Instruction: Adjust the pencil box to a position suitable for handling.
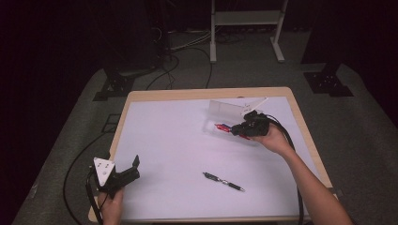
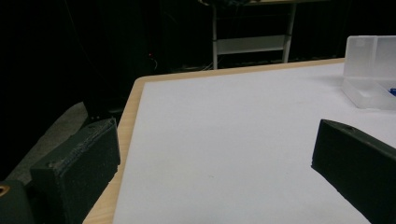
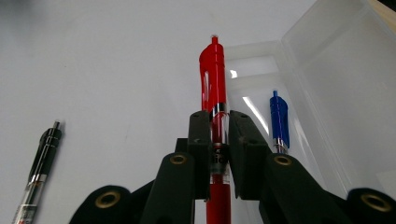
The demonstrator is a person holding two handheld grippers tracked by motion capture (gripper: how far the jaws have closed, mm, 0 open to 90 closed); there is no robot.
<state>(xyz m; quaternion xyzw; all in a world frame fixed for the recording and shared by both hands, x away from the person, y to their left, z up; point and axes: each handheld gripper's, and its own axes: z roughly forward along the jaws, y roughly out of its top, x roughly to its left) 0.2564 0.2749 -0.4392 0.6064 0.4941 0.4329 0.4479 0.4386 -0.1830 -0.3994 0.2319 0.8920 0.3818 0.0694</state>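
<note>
A person is working two handheld grippers over a white-topped table [image 1: 164, 140]. The right gripper [image 3: 219, 140] is pinching a red pen [image 3: 214, 79] across its clear mid-barrel, jaws pressed flat on either side, the clip end jutting forward. In the high view this gripper [image 1: 241, 129] is hovering at the open clear case [image 1: 225, 112] on the far right of the table. A blue pen [image 3: 279, 116] is lying inside the case [image 3: 336, 84], just beside the red one. A black pen [image 1: 223, 181] is lying alone on the table nearer the person, well apart from the case; it also shows at the left of the right gripper view [image 3: 42, 158].

The left gripper [image 1: 129, 171] is resting near the table's front left corner, its jaws spread wide and holding nothing, the case [image 2: 369, 70] showing far off between them.

The pens are looking light, stiff and smooth-barrelled, so likely to roll on the flat top and to slip or pivot in a loose hold. A grip across the mid-barrel, square to the jaws, seems the surest place. The thin-walled case is probably light enough to slide if nudged.
</note>
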